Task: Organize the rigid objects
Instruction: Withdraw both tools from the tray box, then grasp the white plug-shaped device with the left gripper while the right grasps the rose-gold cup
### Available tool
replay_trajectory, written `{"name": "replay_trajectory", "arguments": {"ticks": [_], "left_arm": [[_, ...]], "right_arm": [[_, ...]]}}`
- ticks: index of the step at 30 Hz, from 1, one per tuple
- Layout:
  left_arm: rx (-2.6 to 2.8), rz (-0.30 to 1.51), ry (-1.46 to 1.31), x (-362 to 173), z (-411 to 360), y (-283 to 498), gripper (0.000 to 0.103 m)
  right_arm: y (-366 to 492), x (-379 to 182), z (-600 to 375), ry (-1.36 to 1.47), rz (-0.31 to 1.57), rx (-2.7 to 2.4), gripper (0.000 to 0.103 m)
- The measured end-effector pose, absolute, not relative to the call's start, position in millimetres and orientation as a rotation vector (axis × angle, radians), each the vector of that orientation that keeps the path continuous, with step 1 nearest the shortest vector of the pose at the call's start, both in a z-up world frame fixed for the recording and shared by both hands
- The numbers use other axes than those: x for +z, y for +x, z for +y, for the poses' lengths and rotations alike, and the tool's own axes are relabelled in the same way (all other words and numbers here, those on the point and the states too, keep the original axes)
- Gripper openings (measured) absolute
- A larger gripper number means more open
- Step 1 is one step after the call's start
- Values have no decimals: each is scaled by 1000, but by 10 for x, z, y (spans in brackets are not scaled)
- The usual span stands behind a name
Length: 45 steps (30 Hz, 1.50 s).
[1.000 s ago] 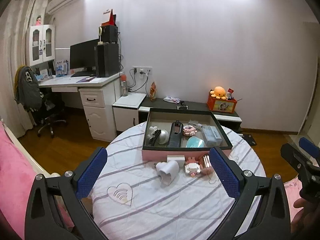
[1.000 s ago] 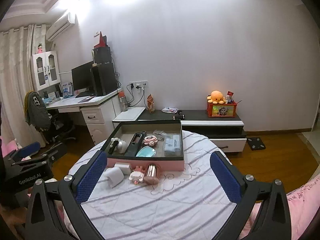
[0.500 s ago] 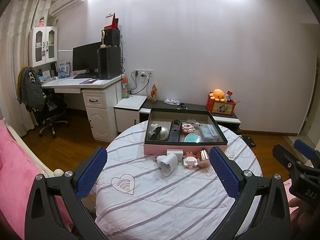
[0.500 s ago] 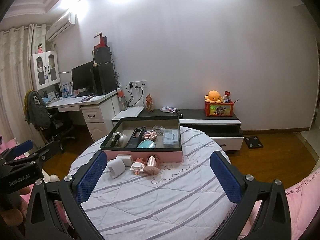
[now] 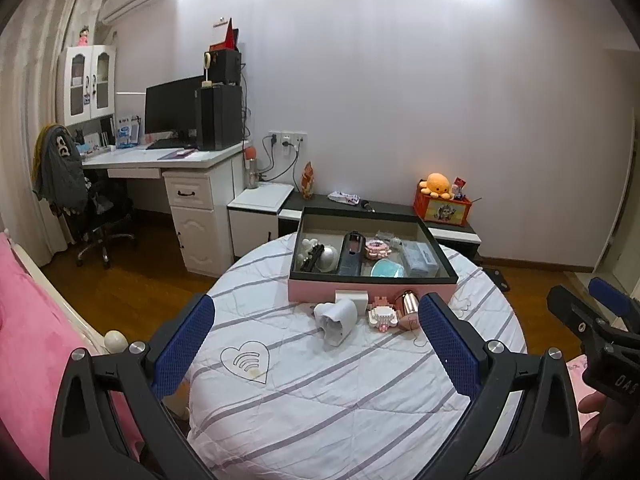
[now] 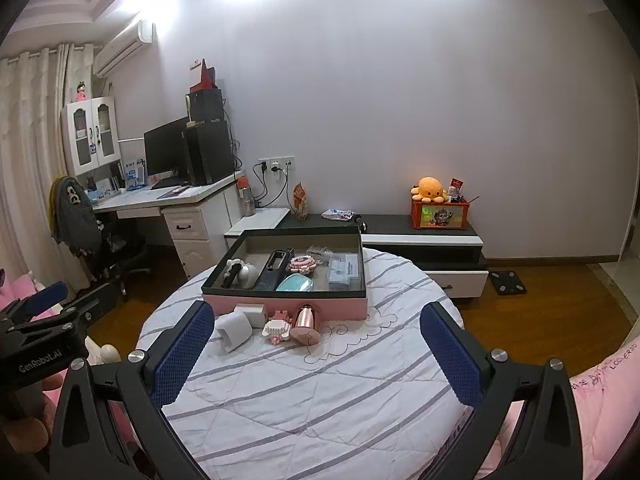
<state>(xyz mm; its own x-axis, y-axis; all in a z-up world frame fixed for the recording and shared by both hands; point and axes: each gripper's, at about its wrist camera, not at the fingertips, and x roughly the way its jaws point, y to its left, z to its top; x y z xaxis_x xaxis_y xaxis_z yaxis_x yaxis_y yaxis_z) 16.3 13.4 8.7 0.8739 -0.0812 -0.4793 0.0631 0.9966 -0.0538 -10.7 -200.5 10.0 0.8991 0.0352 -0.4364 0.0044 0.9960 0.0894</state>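
Observation:
A pink box [image 5: 372, 291] with a dark rim stands at the far side of the round table [image 5: 344, 392]; it also shows in the right wrist view [image 6: 288, 304]. Inside lie several items, among them a teal case [image 5: 387, 269] and a black device [image 5: 351, 258]. In front of the box lie a white charger [image 5: 336, 320], a small white cube [image 5: 352, 299], a pink block toy [image 5: 382, 316] and a rose-gold bottle [image 5: 408, 305]. My left gripper [image 5: 316, 344] and right gripper [image 6: 316, 348] are both open and empty, held back above the near half of the table.
A heart-shaped coaster [image 5: 246, 360] lies on the striped cloth at the near left. A pink bed [image 5: 28, 360] is at the left, a desk with monitor [image 5: 176, 160] behind, a low TV cabinet [image 6: 420, 240] beyond the table.
Both grippers have drawn back and risen from the table, so the box and loose items look smaller. Nothing on the table has moved.

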Motion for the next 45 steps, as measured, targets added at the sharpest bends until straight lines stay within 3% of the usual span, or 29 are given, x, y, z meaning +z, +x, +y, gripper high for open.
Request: {"name": "replay_trajectory", "arguments": {"ticks": [11, 21, 30, 36, 40, 45], "left_arm": [[-60, 580, -32, -310, 90, 662, 103], [-77, 753, -2, -1132, -119, 1447, 103], [-70, 836, -16, -1504, -131, 1887, 103], [-89, 859, -26, -1611, -187, 2045, 103], [-120, 894, -19, -1687, -254, 2137, 102], [-154, 912, -33, -1718, -274, 2196, 86]], "right_arm": [[374, -148, -2006, 73, 532, -5, 103], [1272, -901, -1991, 108, 760, 44, 103], [1711, -1267, -1999, 129, 843, 53, 103], [1924, -1396, -1968, 143, 882, 71, 93], [2017, -1474, -1966, 154, 903, 80, 76], [2105, -1530, -1928, 148, 914, 94, 67]]}}
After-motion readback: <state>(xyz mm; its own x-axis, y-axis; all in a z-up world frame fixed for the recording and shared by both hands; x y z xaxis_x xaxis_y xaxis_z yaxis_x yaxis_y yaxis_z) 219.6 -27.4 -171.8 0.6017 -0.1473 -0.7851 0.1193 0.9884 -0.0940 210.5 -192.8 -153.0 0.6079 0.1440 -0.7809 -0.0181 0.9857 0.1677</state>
